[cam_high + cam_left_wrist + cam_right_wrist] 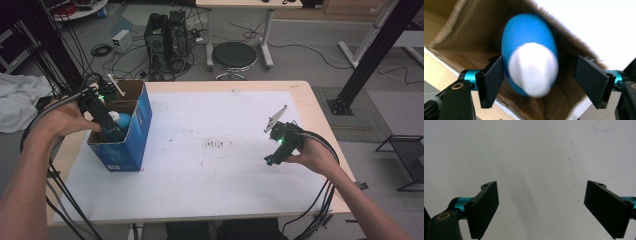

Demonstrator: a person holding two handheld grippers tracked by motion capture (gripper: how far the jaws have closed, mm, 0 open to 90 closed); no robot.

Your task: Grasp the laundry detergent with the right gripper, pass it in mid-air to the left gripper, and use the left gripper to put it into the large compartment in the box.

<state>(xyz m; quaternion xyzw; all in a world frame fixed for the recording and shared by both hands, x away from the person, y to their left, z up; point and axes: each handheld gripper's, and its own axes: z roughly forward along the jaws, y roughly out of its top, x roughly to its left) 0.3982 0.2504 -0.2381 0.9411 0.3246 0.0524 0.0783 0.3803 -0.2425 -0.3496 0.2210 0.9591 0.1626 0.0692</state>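
A blue cardboard box (131,145) stands open-topped on the table's left side. My left gripper (112,127) reaches down into it. In the left gripper view a blue egg-shaped thing with a white end (529,45), blurred, lies between the jaws of my left gripper (539,75). The left pad (491,82) is at its side and the right pad (591,82) stands well clear of it, so the grip is open. The box's brown inner wall (474,25) rises behind. At the right, my right gripper (270,161) hangs open over the white sheet (536,150), nothing between its jaws (541,195).
A white sheet (225,170) covers most of the wooden table, with a brown smudge (217,144) near its middle. Beyond the far edge are a black stool (234,55) and a computer tower (167,35). A white cloth (15,100) lies off the table's left.
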